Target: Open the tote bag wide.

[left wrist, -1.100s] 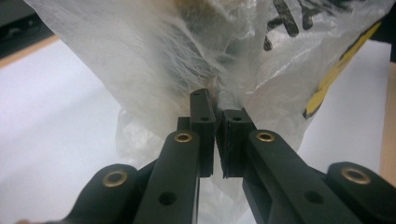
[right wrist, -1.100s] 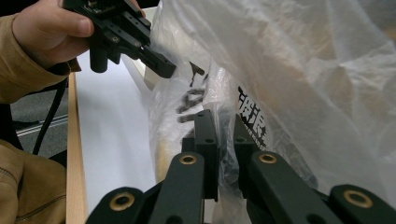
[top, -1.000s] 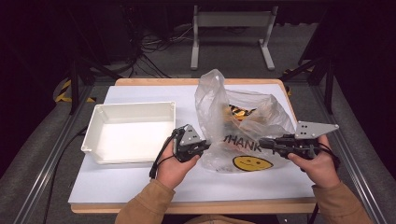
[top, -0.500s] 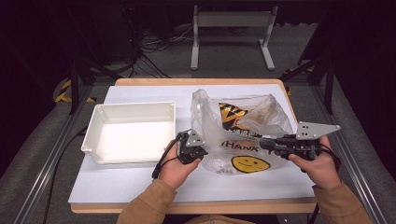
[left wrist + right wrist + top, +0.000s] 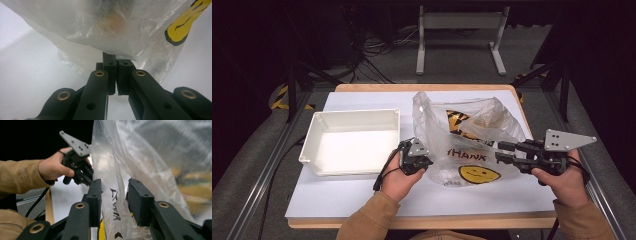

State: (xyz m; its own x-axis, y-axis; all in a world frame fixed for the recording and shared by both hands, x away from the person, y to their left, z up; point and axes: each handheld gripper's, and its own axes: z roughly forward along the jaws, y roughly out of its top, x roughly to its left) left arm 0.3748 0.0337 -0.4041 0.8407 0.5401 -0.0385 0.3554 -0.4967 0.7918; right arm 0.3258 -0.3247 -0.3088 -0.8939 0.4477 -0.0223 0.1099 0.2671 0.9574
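Bag [image 5: 467,145] slumped lower on worktop [image 5: 362,200] since earlier; right gripper [image 5: 113,202] fingers just opened, film loose between; left gripper [image 5: 117,75] pinches bag edge; risk: thin film tears or slips

Wooden table [image 5: 512,91] w/ white sheet [image 5: 362,197] over most of top; bare wood shows at far edge & front edge. Floor: grey carpet [image 5: 452,70], dim. Behind table, a white metal stand [image 5: 460,30] w/ two feet, approx centred. Black cables [image 5: 377,50] tangled on floor at back left. Yellow-black hazard tape [image 5: 279,95] on floor left of table. Dark tripod legs both sides. Metal rails [image 5: 262,170] along table's left & right. Rest of room black, unlit; light falls on tabletop.
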